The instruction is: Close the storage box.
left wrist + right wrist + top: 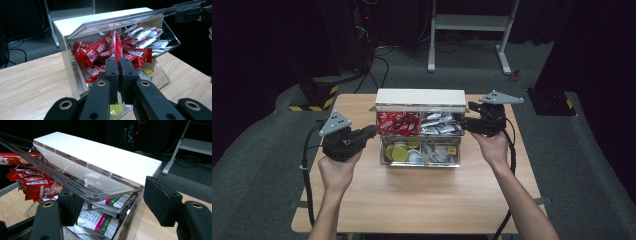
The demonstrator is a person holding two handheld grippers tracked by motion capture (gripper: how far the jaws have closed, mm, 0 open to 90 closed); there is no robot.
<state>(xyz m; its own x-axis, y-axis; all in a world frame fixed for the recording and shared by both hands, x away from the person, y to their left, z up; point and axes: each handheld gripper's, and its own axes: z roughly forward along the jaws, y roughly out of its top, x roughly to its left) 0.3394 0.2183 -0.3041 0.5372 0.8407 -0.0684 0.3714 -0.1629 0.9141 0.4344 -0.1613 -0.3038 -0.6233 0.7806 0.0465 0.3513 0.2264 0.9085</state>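
A clear organiser box with a white top [421, 96] stands at the far middle of the wooden table [422, 195]. Its upper bins hold red sachets [398, 123] and white sachets [439, 123]. My left gripper [373, 131] is at the box's left front, shut on one red sachet [115, 42] that stands upright out of the jaw tips [118, 61], just in front of the red pile [97, 53]. My right gripper [464, 122] is at the box's right end. In the right gripper view its jaws [112, 192] stand apart, and the raised clear lid [82, 172] rests across the left one.
The lower bins hold yellow-green capsules [399, 152] and small mixed items [437, 152]. Behind the table stand a white frame [469, 22] and a black-and-yellow striped base [317, 95]. Cables trail from both grippers down the table's sides.
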